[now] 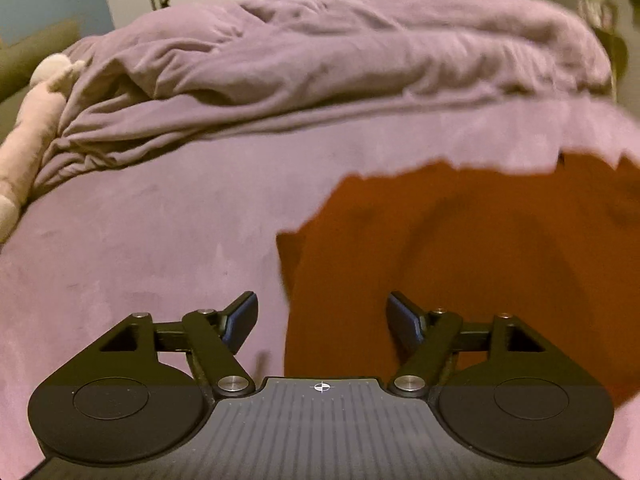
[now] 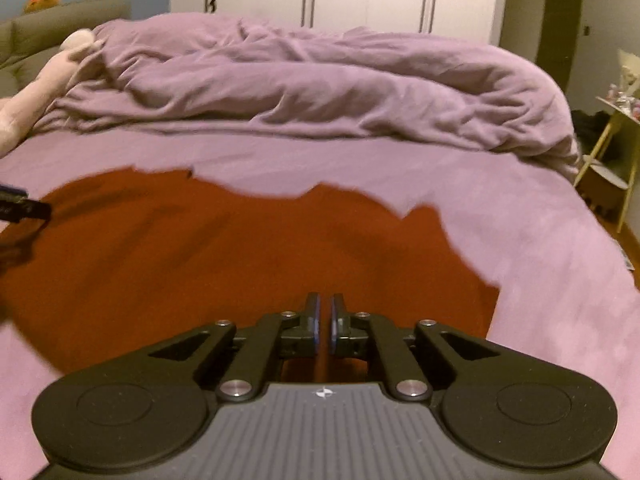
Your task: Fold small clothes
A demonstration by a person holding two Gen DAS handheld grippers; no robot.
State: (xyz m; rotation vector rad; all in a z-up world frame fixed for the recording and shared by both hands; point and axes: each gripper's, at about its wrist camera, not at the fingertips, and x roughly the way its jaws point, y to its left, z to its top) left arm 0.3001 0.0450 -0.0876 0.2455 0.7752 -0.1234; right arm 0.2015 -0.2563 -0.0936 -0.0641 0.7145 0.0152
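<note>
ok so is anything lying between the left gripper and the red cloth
Nothing visible. The left gripper stands open right over the near left edge of the red cloth, with only bare purple sheet beside it. The crumpled duvet lies well behind.

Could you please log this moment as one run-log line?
left claw: open, empty | right claw: narrow gap, nothing between | rust-red garment: spread on purple bedsheet, unfolded

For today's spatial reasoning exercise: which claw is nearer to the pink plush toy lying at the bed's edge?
Left. The left claw sits over the red garment's toy-side edge; the right claw is over the garment's opposite side, farther from the plush toy.
</note>
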